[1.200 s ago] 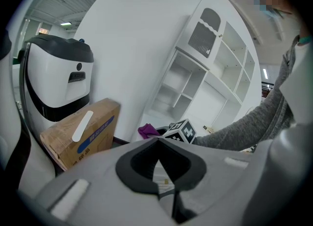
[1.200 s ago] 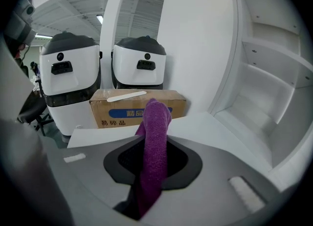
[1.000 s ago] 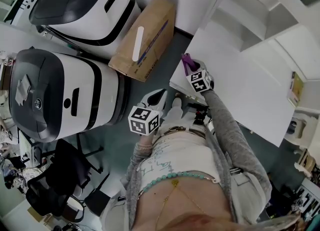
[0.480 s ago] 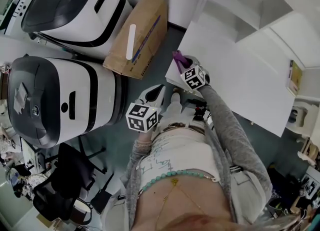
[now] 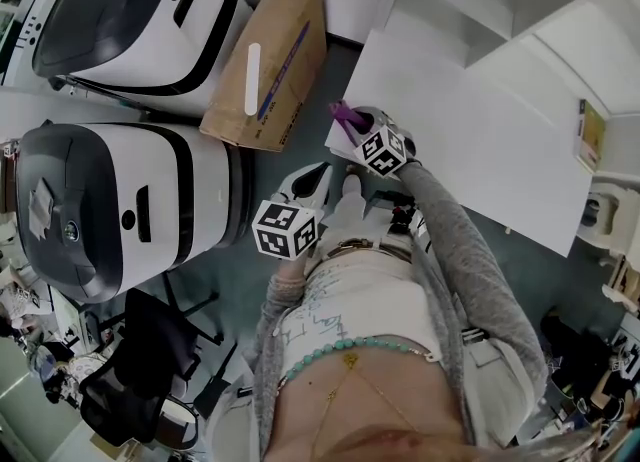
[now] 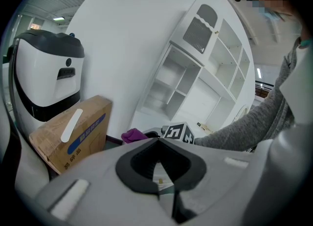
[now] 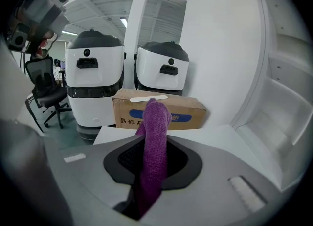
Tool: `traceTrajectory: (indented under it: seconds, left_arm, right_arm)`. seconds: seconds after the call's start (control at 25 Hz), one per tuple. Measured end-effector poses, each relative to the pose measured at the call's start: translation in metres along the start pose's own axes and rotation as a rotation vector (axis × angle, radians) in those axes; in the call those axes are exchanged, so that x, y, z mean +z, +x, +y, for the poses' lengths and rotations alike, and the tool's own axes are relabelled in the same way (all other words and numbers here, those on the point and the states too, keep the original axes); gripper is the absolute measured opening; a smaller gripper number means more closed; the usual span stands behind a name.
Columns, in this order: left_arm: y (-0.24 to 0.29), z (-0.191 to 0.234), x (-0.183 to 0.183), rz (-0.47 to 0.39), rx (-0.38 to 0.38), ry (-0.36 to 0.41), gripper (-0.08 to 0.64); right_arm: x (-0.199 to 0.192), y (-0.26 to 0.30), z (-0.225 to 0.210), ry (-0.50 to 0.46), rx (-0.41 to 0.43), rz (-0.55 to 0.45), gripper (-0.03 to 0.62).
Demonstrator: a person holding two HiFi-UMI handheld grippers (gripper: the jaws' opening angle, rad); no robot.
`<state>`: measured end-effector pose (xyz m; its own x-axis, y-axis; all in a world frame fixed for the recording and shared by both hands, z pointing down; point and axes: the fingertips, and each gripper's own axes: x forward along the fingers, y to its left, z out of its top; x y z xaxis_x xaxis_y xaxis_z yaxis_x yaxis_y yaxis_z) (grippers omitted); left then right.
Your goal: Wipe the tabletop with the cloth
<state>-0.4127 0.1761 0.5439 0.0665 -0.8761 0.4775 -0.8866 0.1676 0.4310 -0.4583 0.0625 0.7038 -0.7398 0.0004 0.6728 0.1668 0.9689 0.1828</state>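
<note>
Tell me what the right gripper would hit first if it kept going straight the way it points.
Probably the cardboard box. The right gripper, shut on the purple cloth, points across a corner of the white table at that box beyond the edge, though the depth between them is unclear.

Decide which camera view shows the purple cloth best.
The right gripper view: the purple cloth stands large and central, clamped by the right gripper. The head view shows only a small purple tip at the table; the left gripper view, a small distant lump.
</note>
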Motion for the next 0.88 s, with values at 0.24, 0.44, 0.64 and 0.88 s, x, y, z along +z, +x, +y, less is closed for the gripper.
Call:
traceTrajectory:
  seconds: [0.24,0.44,0.64,0.88]
  left_arm:
    - [0.005,-0.001,-0.001,0.006,-0.012,0.004,0.0]
    - [0.01,-0.004,-0.002,0.02,-0.025,0.015,0.0]
    - [0.019,-0.013,-0.003,0.031,-0.034,0.021,0.0]
    - [0.032,-0.03,-0.004,0.058,-0.059,0.036,0.0]
  right_arm:
    - [0.001,-0.002,0.019,-0.054,0.06,-0.019,0.078]
    - [0.003,-0.004,0.03,-0.09,0.088,-0.039,0.08]
    - [0.002,-0.013,0.046,-0.144,0.137,-0.065,0.08]
    - [-0.002,-0.019,0.053,-0.175,0.167,-0.08,0.084]
